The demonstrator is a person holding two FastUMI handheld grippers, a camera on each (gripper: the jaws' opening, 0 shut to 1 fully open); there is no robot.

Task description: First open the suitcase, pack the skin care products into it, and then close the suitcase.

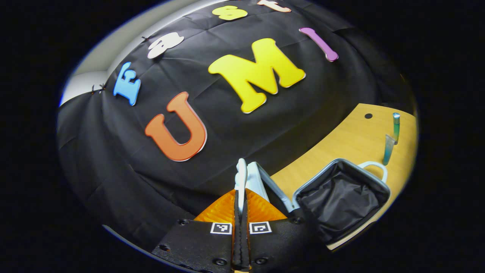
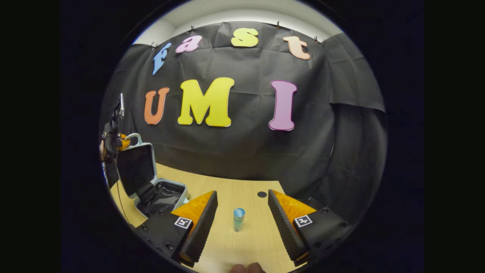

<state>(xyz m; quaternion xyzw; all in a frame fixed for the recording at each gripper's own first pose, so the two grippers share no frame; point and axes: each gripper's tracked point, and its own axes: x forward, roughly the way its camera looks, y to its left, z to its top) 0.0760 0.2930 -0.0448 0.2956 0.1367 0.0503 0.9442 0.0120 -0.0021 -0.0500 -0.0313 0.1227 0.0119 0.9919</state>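
Observation:
The light blue suitcase lies open on the wooden table, its black-lined base [image 1: 341, 199] flat and its lid [image 2: 136, 167] standing upright. My left gripper [image 1: 241, 191] is shut on the lid's white top edge [image 1: 241, 170], holding it up; from the right gripper view, that gripper [image 2: 113, 144] is at the lid's top, by its handle. A teal skin care bottle [image 2: 238, 220] with a blue cap stands between the open fingers of my right gripper [image 2: 242, 192], touching neither. The left gripper view shows a teal bottle [image 1: 396, 127] and a second teal piece [image 1: 388, 149] beyond the suitcase.
The table [image 2: 227, 185] ends at the black cloth wall behind. A small dark round hole [image 2: 262, 194] sits in the tabletop just beyond the bottle. A white handle loop [image 1: 373, 167] lies at the base's far side. A fingertip [image 2: 246, 268] shows at the bottom of the right gripper view.

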